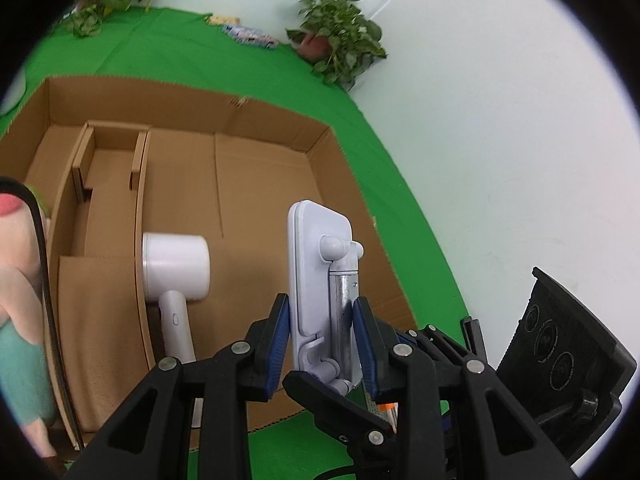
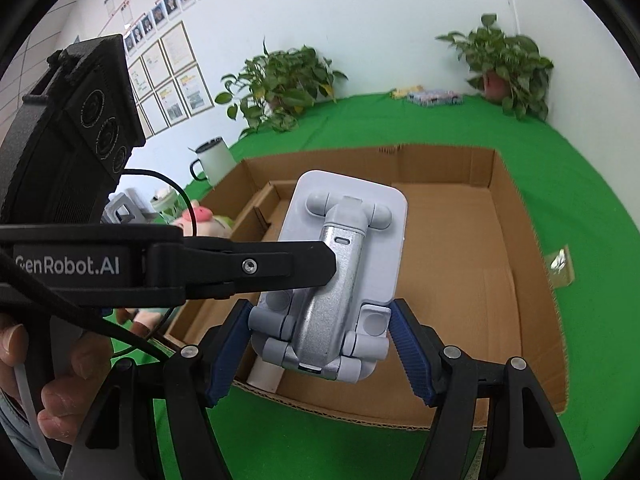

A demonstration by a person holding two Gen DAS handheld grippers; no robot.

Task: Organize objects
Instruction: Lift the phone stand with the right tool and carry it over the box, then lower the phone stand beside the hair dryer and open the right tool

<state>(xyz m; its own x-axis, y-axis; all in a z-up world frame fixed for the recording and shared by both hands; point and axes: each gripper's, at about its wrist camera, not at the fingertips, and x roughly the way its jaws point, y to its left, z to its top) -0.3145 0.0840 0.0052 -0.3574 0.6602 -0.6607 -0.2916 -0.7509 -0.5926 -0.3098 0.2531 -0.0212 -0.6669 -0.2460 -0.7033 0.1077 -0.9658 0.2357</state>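
Note:
A white and silver folding phone stand (image 1: 322, 280) is held above an open cardboard box (image 1: 256, 184). My left gripper (image 1: 320, 316) is shut on the phone stand across its thickness. In the right wrist view the stand (image 2: 340, 268) sits between my right gripper's blue pads (image 2: 408, 340), and my right gripper (image 2: 316, 344) looks shut on its lower end. The left gripper's finger (image 2: 256, 266) reaches the stand from the left. A white hair dryer (image 1: 176, 276) lies in the box's left part.
The box (image 2: 516, 280) has cardboard dividers (image 1: 138, 160) on its left and rests on a green cloth (image 2: 580, 208). Potted plants (image 2: 280, 88) stand at the back wall. A white mug (image 2: 212, 160) and a plush toy (image 2: 204, 220) lie left of the box.

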